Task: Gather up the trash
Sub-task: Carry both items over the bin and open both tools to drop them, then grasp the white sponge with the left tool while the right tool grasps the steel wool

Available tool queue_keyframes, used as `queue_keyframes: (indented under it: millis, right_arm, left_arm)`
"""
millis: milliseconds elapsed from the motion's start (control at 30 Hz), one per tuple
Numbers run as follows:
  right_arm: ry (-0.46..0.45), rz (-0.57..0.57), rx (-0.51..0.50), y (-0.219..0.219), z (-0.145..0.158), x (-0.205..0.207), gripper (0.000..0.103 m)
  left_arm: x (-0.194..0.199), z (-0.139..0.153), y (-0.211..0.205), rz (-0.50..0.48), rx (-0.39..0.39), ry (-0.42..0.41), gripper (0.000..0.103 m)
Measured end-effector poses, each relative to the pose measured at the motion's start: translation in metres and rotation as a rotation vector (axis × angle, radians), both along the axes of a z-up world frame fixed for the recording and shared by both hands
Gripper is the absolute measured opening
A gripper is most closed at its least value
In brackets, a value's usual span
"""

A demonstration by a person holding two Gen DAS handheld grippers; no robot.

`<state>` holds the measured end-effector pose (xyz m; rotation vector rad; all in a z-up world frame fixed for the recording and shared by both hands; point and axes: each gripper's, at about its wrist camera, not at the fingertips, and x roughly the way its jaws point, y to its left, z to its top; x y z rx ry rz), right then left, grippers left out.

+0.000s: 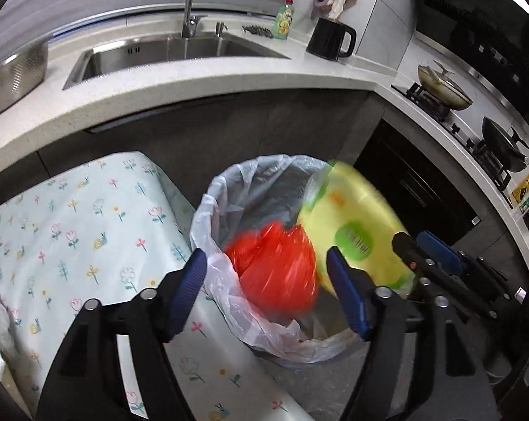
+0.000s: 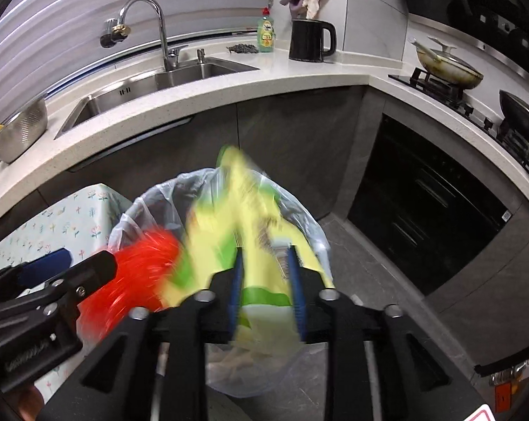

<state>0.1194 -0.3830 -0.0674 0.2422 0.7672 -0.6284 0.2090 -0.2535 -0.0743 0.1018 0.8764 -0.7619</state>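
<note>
Yellow wrapper (image 2: pixel 243 224) upright, long axis vertical, over bin (image 2: pixel 299 217)

Bin (image 1: pixel 208 210) right of table (image 1: pixel 89 217) – counter (image 1: pixel 201 80) behind

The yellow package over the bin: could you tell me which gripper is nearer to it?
Right. The right gripper has the yellow package between its fingers; the left gripper straddles the red bag beside it.
</note>
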Motion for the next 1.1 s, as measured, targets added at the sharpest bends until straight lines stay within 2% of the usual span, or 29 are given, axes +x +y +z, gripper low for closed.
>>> queue_keyframes:
  millis: [333, 600, 933, 1100]
  right_arm:
    - [-0.081, 0.0, -0.034, 0.016, 0.039, -0.015, 0.049]
    - [-0.13, 0.047, -0.052, 0.05, 0.076, -0.035, 0.055]
    - [-0.177, 0.175, -0.059, 0.121, 0.112, -0.062, 0.06]
    - [-0.178, 0.25, -0.045, 0.159, 0.118, -0.075, 0.065]
  left_arm:
    - [-0.002, 0.03, 0.021, 0.041, -0.049, -0.035, 0.073]
    - [-0.02, 0.065, 0.055, 0.103, -0.069, -0.077, 0.073]
    - [-0.053, 0.107, 0.137, 0.237, -0.071, -0.118, 0.085]
    - [-0.068, 0.114, 0.195, 0.352, -0.03, -0.152, 0.088]
